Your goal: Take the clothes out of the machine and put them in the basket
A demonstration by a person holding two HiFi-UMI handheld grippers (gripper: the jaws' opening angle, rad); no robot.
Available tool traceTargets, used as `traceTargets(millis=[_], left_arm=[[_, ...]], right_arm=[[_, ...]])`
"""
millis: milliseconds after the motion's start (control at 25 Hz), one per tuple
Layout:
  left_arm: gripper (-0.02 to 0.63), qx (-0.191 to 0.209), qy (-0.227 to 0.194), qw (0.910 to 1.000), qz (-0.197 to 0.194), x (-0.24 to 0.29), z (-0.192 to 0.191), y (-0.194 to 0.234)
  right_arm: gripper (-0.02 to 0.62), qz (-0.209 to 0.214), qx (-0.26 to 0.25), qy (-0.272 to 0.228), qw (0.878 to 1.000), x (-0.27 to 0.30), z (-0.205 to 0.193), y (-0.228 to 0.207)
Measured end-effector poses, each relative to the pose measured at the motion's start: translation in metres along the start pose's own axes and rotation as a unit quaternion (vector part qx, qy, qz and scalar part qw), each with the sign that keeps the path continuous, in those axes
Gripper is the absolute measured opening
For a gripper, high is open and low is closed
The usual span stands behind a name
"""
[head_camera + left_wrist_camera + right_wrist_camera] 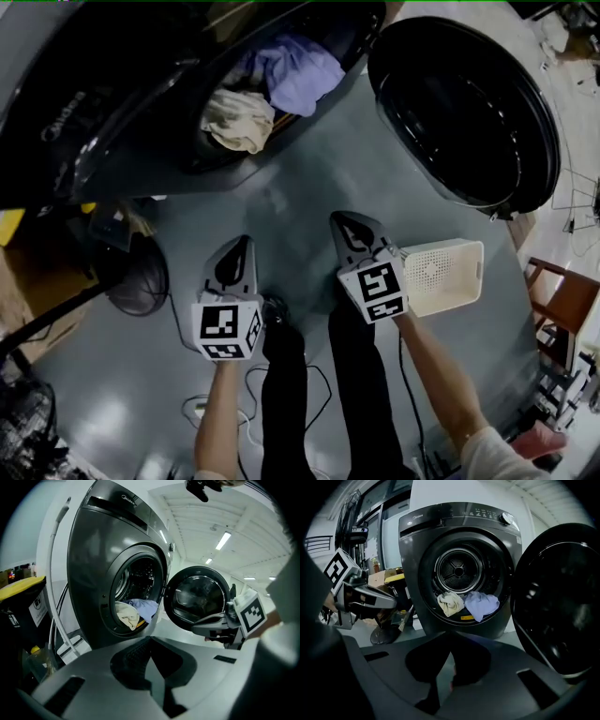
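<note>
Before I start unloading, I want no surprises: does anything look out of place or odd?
Only the laundry: a cream cloth and a lilac garment hang partly out of the washing machine, draped over its drum lip. Nothing looks spilled or damaged.

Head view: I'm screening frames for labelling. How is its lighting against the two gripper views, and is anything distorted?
Head view: dim, washer nearly black, clothes readable. Left gripper view: brightest, ceiling lights glare, washer front bulges from the wide lens. Right gripper view: black vignette corners, door bowed.

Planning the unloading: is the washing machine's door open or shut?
Open: the door is swung aside, and clothes lie exposed in the drum.
</note>
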State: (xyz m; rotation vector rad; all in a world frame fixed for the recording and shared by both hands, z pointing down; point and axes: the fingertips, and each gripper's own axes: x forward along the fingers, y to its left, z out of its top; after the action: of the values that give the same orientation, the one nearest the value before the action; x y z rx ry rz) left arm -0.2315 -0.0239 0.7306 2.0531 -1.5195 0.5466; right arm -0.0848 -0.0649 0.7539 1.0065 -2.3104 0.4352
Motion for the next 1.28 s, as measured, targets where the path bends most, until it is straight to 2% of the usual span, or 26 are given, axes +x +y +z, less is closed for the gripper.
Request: traceTargets(millis=[400, 680, 720, 800, 840, 880, 1080, 1200, 1280], left_arm=[[0.018, 0.004, -0.009, 0.9999, -0.008, 0.033, -0.031, 0.02], [0.019, 0.015, -0.016, 0.9997, -0.011, 0.044, -0.034, 0.034], [0.019, 0.018, -0.018, 0.9996, -0.013, 0.046, -0.032, 0.035], [0.018, 0.024, -0.022, 0.9993, -0.018, 0.05, -0.028, 0.035], [0.019, 0.026, -0.024, 0.9992, -0.019, 0.052, -0.027, 0.034], [0.019, 0.027, -0.025, 0.9991, -0.021, 0.054, -0.026, 0.034], [0.019, 0.029, -0.036, 0.9988, -0.018, 0.061, -0.022, 0.036], [0.02, 0.031, -0.041, 0.9986, -0.013, 0.065, -0.021, 0.04], [0.019, 0.031, -0.043, 0.9986, -0.008, 0.065, -0.021, 0.044]], right_arm=[[0.023, 0.005, -0.011, -0.022, 1.0, 0.082, 0.003, 0.008], [0.025, 0.013, -0.009, -0.043, 0.999, 0.134, 0.03, 0.005], [0.044, 0.024, 0.0, -0.047, 0.999, 0.142, 0.036, 0.007], [0.221, 0.047, 0.019, -0.069, 0.996, 0.156, 0.052, 0.009], [0.292, 0.054, 0.024, -0.083, 0.995, 0.163, 0.06, 0.01], [0.333, 0.058, 0.025, -0.094, 0.994, 0.171, 0.069, 0.009], [0.435, 0.058, 0.055, -0.115, 0.99, 0.216, 0.098, -0.009], [0.449, 0.069, 0.076, -0.105, 0.989, 0.241, 0.108, -0.015], [0.449, 0.081, 0.072, -0.087, 0.99, 0.256, 0.105, -0.01]])
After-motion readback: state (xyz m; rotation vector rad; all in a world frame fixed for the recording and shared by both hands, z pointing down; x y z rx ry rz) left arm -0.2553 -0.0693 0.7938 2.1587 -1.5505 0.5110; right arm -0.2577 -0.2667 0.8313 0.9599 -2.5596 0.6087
